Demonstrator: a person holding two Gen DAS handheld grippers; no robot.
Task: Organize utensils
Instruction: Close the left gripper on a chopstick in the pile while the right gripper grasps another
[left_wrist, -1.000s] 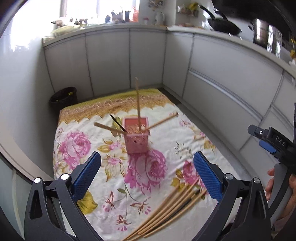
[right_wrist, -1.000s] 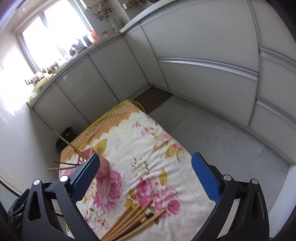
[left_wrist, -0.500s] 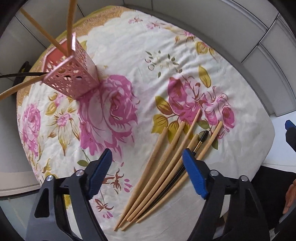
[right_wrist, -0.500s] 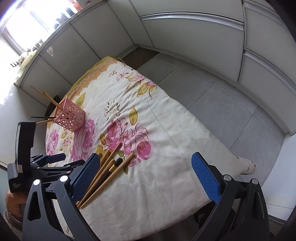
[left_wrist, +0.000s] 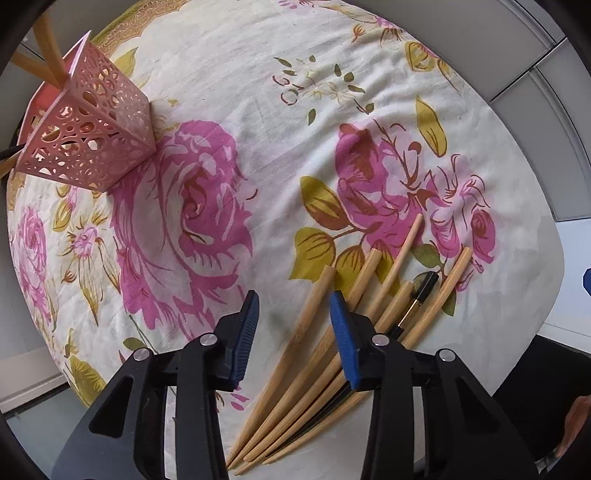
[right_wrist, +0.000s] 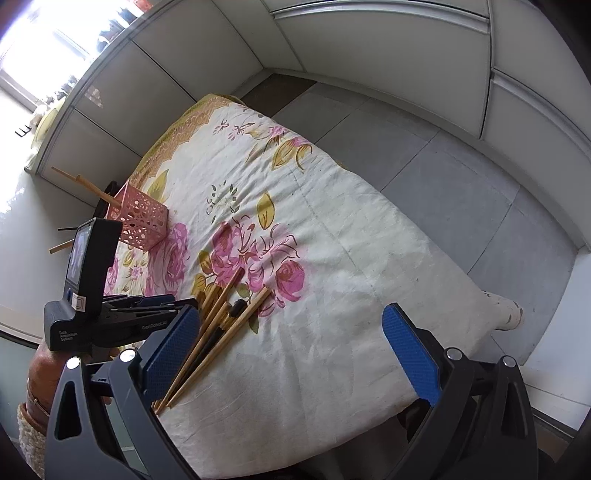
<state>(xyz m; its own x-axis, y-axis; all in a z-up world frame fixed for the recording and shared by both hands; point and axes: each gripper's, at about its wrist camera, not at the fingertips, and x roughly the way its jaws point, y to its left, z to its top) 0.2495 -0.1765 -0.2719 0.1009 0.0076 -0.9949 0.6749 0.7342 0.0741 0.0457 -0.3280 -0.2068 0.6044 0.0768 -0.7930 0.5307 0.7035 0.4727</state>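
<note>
Here the left gripper (left_wrist: 293, 321) hangs low over the near end of the chopstick bundle (left_wrist: 332, 332) on the floral cloth (left_wrist: 258, 92), its blue pads partly drawn together and straddling the leftmost chopstick (left_wrist: 295, 343) without yet pinching it, so nothing is held. The bundle fans out from bunched tips near the table edge, with one dark, black-tipped stick (left_wrist: 417, 302) lying among the bamboo ones. The pink perforated holder (left_wrist: 96, 133) stands well apart at the far left of the cloth, already carrying a few sticks that lean outward. The right gripper (right_wrist: 295, 354) waits above the cloth's near edge, spread wide and empty. The likely trouble is in the pinch: the right-hand pad sits over the neighbouring stick, so closing could catch two at once or nudge the pile sideways toward the edge. A grip so near the thin tips may also let the long stick swing and slip, and the light holder could tip at insertion.
</note>
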